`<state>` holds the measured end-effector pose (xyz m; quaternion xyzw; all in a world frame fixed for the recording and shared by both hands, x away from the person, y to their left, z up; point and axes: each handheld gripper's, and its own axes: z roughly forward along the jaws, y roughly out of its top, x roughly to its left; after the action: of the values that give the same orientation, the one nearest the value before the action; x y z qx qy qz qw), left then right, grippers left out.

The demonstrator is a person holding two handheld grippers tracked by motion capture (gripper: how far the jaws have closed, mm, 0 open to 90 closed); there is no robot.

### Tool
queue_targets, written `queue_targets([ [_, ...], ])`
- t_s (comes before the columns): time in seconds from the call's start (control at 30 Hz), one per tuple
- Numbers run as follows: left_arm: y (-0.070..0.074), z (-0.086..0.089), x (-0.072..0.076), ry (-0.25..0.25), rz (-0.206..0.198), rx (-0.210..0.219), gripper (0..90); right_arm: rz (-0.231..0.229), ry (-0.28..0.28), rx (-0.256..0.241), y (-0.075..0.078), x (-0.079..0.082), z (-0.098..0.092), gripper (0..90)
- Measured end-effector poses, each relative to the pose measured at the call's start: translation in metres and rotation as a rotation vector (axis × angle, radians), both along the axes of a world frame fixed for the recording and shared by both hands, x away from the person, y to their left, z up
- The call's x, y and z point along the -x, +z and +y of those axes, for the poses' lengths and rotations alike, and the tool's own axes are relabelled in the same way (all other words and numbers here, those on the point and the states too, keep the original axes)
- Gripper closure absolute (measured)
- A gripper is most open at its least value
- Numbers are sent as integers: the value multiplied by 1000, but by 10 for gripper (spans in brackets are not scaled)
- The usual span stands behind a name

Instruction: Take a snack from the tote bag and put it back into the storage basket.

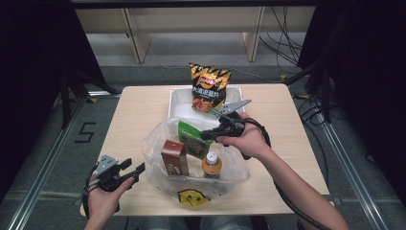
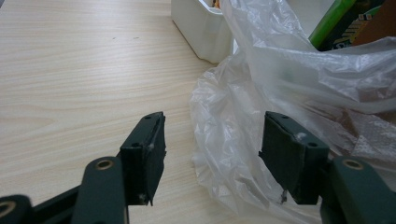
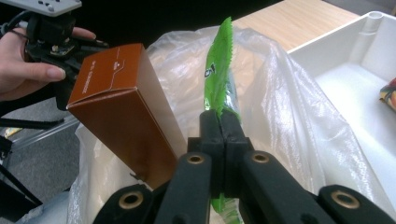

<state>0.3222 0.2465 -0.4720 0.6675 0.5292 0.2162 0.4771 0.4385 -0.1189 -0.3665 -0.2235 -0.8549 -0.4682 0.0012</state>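
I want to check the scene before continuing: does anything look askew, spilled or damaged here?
Nothing is spilled or damaged. The brown box leans tilted inside the plastic bag, beside the green packet that the right claw grips. The chip bag stands in the white bin.

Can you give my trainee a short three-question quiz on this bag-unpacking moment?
1. True or false: the right tool is shut on the green packet.
2. Which item stands in the white bin? A) the brown box B) the chip bag C) the bottle
3. Fill in: the left tool is ____, beside the clear plastic bag.

Key
1. True; its jaws pinch the packet's edge.
2. B; the box and bottle stand in the plastic bag.
3. Open; nothing is held between its jaws.
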Motion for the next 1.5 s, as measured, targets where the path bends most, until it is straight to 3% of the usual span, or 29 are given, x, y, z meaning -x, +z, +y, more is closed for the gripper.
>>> queue_targets([
  [0.03, 0, 0, 0, -1, 0, -1, 393, -25, -12, 3, 0, -1, -1, 900],
  [0.43, 0, 0, 0, 0, 3, -4, 393, -33, -22, -49, 6, -3, -6, 900],
  [0.53, 0, 0, 0, 0, 3, -5, 393, -29, -50, -40, 8, -2, -8, 900],
  [0.63, 0, -1, 0, 0, 3, -3, 393, -56, -23, -62, 7, -4, -8, 900],
  [0.67, 0, -1, 0, 0, 3, -3, 393, -42, -37, -61, 8, -3, -8, 900],
  [0.73, 0, 0, 0, 0, 4, -4, 394, -68, -47, -65, 9, -4, -10, 900],
  [0.77, 0, 0, 0, 0, 4, -4, 393, -37, -54, -80, 10, -2, -9, 900],
  [0.8, -1, 0, 0, 0, 5, -5, 393, -69, -57, -76, 10, -3, -10, 900],
  [0.83, -1, 0, 0, -1, 5, -5, 393, -58, -54, -85, 11, -3, -10, 900],
  [0.93, -1, 0, 0, -1, 5, -6, 393, -86, -38, -101, 11, -6, -11, 900],
  [0.97, -1, 0, 0, -1, 6, -5, 393, -47, -77, -100, 12, -2, -12, 900],
  [1.07, -1, 0, 0, -1, 5, -6, 393, -54, -80, -120, 13, -3, -12, 900],
  [1.37, -1, 0, 0, 0, 7, -7, 394, -82, -78, -116, 17, -4, -16, 900],
  [1.4, -1, 0, -1, -1, 7, -5, 393, -54, -88, -132, 17, -2, -15, 900],
  [1.5, -2, -1, 0, -4, 6, -4, 394, -57, -93, -127, 20, -2, -16, 900],
])
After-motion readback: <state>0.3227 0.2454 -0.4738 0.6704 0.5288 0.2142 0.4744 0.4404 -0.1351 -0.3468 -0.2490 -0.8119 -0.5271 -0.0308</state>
